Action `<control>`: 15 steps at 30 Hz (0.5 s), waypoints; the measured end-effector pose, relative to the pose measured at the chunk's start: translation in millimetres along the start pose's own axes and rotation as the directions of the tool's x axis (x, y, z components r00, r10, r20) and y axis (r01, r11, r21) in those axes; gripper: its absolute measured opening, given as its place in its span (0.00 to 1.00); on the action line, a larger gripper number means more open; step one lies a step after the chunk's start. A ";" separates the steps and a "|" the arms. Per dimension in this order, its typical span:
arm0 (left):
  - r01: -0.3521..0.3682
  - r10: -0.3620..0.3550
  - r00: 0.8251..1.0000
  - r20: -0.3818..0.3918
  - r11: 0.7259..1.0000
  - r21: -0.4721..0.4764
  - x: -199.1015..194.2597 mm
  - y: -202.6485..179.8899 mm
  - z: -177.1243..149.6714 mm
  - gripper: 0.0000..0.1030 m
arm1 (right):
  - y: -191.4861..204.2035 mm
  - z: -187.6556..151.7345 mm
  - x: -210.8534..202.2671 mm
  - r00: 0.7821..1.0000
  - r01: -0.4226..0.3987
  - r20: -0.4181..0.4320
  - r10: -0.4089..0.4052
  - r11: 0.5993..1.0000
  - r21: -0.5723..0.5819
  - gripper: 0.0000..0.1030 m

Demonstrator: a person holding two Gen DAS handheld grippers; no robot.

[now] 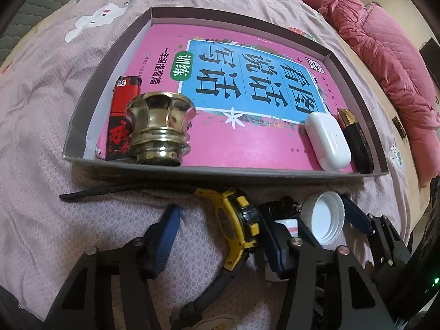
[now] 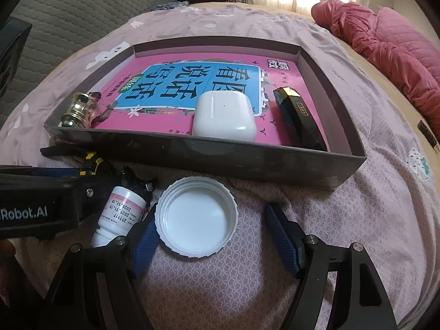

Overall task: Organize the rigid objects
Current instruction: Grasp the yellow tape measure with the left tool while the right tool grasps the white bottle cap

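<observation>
Both hand-held grippers point steeply down at the pink patterned bedspread. Left gripper straddles the yellow wristwatch, pads not pressing. Right gripper gapes around the white plastic lid, in front of the shallow grey cardboard box.

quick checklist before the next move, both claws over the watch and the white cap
1. Yellow watch sits between the left claw pads: ok, though the pads do not yet press on it.
2. White cap sits between the right claw pads, open side up: ok; one pad is close to its rim, the other stands clear.
3. Small white bottle lying close beside the cap stays out of the grip: cannot tell, it is very near the pad.
4. Free space in the tray: ok, bare book cover towards the far end.
5. Things already in the tray lie settled: ok, earbud case, gold knob, red lighter.
</observation>
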State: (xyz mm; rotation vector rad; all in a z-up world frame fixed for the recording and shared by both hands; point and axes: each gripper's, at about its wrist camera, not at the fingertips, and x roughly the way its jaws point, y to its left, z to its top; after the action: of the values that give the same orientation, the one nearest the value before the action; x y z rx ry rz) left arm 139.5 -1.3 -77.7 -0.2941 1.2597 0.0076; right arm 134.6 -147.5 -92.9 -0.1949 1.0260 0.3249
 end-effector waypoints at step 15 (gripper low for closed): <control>-0.004 0.004 1.000 0.011 1.000 0.027 4.2 -15.7 4.7 0.29 | -0.6 -0.2 -5.2 1.000 0.007 -0.005 -0.007 1.000 -0.018 0.63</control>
State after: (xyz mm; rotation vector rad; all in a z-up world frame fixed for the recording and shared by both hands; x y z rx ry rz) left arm 147.8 -16.1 -77.0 -0.2684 1.2490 -0.0045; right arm 132.2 -149.0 -88.5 -0.2154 1.0277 0.3277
